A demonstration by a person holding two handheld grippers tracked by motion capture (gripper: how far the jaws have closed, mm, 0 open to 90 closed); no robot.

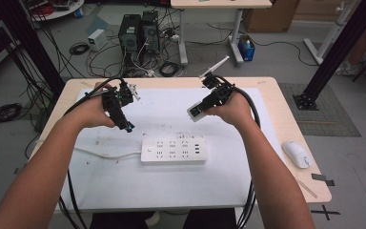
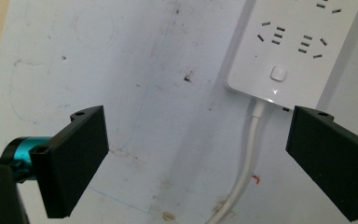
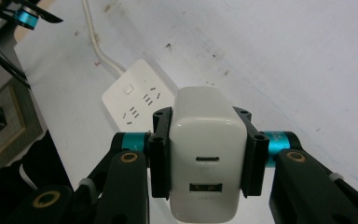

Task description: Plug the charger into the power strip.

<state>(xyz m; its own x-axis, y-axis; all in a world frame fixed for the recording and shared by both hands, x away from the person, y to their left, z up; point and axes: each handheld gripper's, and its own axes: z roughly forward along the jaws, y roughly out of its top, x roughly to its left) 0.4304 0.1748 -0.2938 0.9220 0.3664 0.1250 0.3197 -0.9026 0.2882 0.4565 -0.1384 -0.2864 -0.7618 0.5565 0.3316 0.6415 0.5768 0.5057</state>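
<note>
White charger [image 3: 206, 161] sits clamped between your right gripper [image 1: 201, 110] jaws, ports facing the camera. Beyond and below it, the power strip [image 1: 173, 150] lies flat on the white mat [image 1: 171, 186]. Your left gripper [image 1: 124, 125] hangs spread wide and empty, the strip's cord [image 2: 247, 158] running between its jaws.

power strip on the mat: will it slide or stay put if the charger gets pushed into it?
The power strip lies flat and low, so tipping looks unlikely. It is smooth plastic on a smooth mat, so it may slide. Its cord looks floppy and probably won't anchor it.
</note>
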